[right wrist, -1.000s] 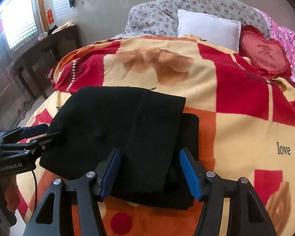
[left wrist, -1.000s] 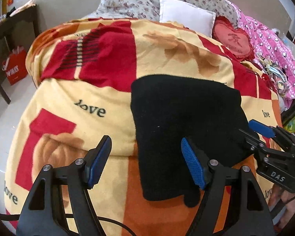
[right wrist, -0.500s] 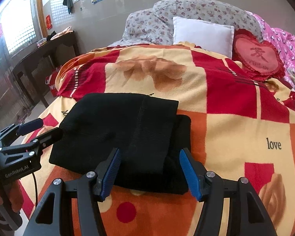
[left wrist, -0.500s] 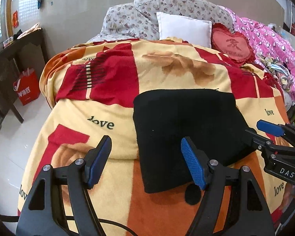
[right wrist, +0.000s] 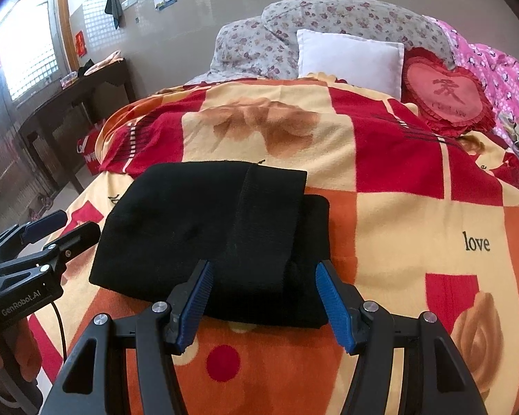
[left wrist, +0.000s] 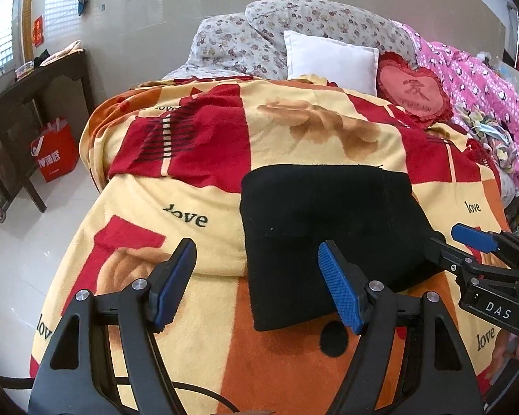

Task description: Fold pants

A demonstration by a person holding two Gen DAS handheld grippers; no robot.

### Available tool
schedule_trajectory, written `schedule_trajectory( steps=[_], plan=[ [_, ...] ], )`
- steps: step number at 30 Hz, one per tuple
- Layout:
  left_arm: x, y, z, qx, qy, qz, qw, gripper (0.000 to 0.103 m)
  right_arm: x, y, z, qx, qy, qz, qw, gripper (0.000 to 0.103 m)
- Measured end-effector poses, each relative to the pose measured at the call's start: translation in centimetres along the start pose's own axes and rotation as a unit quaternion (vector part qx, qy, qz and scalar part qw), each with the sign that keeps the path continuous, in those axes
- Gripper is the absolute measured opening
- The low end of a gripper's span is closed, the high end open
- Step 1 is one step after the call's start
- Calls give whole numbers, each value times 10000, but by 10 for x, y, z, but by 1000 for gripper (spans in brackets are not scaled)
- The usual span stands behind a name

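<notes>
Far on my left, a dark worktop stands by the wall with a red bag on the floor under it; I leave those alone. Next comes my left gripper, fingers spread wide with nothing between them, hovering above the patterned blanket at the near edge of the bed. Its right finger lines up with the near left part of the pants, but I cannot tell that it touches them.

The pants lie in the middle of the blanket as a compact black rectangle, already doubled over. From the right wrist view a ribbed band runs across the top layer, and a lower layer sticks out just beyond it on the right side. I judge the folding nearly done, perhaps only a squaring-up left.

I expect the fabric to be soft, knitted, fairly thick and light: it will sag and slide over itself if lifted by one point, and the fleecy blanket may drag at it. I would pinch through all layers at two near corners, one per gripper, not the top layer alone.

My right gripper hangs just in front of the near edge of the pants, fingers spread, holding nothing. Further right the blanket is bare, with a heart cushion and white pillow at the head
</notes>
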State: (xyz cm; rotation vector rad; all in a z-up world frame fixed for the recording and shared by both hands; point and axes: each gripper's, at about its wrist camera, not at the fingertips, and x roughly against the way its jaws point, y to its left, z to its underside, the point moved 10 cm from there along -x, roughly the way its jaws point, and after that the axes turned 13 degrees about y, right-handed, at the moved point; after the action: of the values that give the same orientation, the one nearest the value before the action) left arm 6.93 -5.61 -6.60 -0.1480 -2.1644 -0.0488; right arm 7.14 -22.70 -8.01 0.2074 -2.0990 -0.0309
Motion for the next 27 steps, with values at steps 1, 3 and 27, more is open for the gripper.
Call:
schedule_trajectory(
  steps=[1,3,27],
  plan=[
    [0,0,0,17,1,7,10000,73,0,0,0,3,-2,-2,10000,60],
    [0,1,0,38,15,8,10000,73,0,0,0,20,-5,23,10000,60],
    [-9,5,4,59,135,-17,9999,73,-8,5,-1,31,77,-3,10000,60]
  ],
)
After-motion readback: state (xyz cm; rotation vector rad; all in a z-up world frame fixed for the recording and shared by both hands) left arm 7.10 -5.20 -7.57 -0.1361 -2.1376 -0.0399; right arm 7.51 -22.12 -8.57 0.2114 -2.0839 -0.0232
